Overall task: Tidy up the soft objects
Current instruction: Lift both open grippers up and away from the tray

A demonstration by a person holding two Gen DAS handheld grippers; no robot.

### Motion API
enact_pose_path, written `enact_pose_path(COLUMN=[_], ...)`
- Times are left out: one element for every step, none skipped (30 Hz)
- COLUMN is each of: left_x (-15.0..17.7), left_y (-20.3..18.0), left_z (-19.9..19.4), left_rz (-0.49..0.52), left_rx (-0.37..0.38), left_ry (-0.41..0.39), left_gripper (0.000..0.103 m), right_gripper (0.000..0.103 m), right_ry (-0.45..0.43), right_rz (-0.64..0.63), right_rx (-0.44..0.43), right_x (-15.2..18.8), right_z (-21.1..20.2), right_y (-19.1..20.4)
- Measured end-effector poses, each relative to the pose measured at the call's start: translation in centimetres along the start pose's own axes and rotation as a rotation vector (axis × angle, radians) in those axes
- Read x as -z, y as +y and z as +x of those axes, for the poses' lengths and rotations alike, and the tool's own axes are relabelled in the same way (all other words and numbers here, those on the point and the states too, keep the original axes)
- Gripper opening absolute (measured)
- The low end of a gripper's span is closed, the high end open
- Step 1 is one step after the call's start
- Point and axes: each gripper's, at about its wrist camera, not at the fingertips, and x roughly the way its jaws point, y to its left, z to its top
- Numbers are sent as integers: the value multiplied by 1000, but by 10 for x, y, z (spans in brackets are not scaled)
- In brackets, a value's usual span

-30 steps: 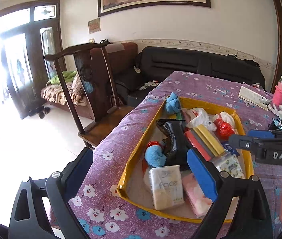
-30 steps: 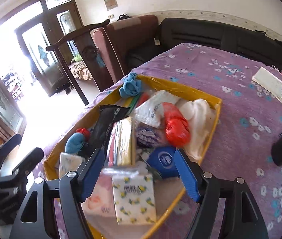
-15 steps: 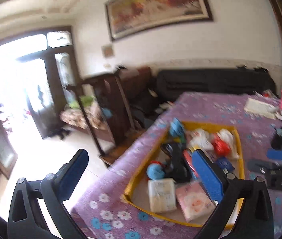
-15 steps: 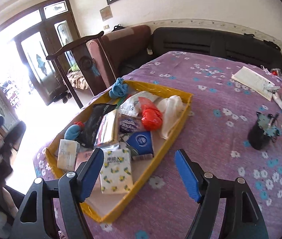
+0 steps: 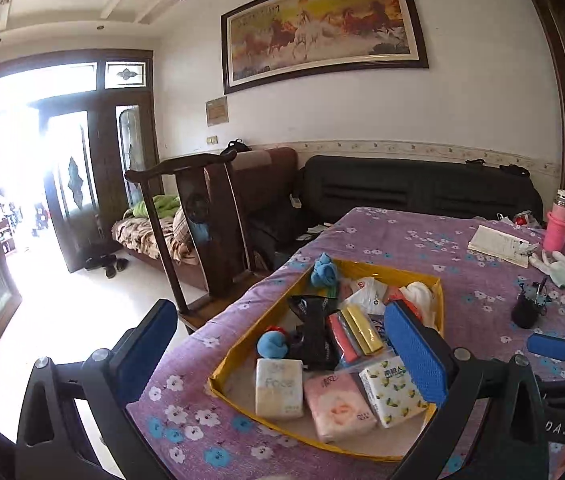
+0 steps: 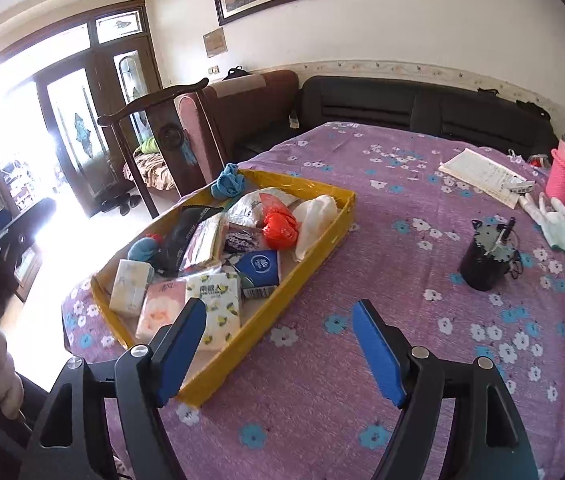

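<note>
Hovering with jaws spread wide and empty, the left gripper (image 5: 282, 354) and right gripper (image 6: 278, 350), its jaws just widened, frame a yellow tray (image 6: 314, 240) of tissue packs at frame centre.

Colours on the table

Purple tablecloth (image 6: 362, 380) with white and blue flowers; yellow tray (image 6: 302, 264); red bag (image 6: 280, 226); pink tissue pack (image 5: 340, 406); blue gripper pads (image 6: 376, 352).

A shallow yellow tray (image 6: 314, 240) lay on the purple flowered cloth, crowded with soft goods. At its six o'clock end three tissue packs lay flat side by side: white (image 6: 130, 287), pink (image 6: 160, 310) and lemon-printed (image 6: 216, 304). A blue sock ball (image 6: 144, 249) sat at nine o'clock, a red bag (image 6: 280, 226) near centre, and a blue cloth (image 6: 228, 180) draped over the twelve o'clock rim.
</note>
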Motion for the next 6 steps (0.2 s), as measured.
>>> enact_pose_path(left_x=[0,0,1,2,3,4], left_y=[-1,-3,-5,-5,-6,-8], left_z=[0,2,4,6,8,9], left_rz=[3,11,20,23,24,25], left_rx=[-6,-21,-30,-32,-35,-40], left_ry=[10,24,37,47,55,62], left_gripper=[103,103,103,103,103,103], right_gripper=[82,82,82,82,82,83], right_ry=[-1,-4,-5,-5,-5,-5], right_rz=[-3,-9,-12,-13,-12,-8], right_rx=[2,5,7,8,8,8], right_x=[1,2,4,4,5,6], right_z=[-1,-2,-3,-4,-4,-5], right_y=[0,-2,-3,-3,-5,-7])
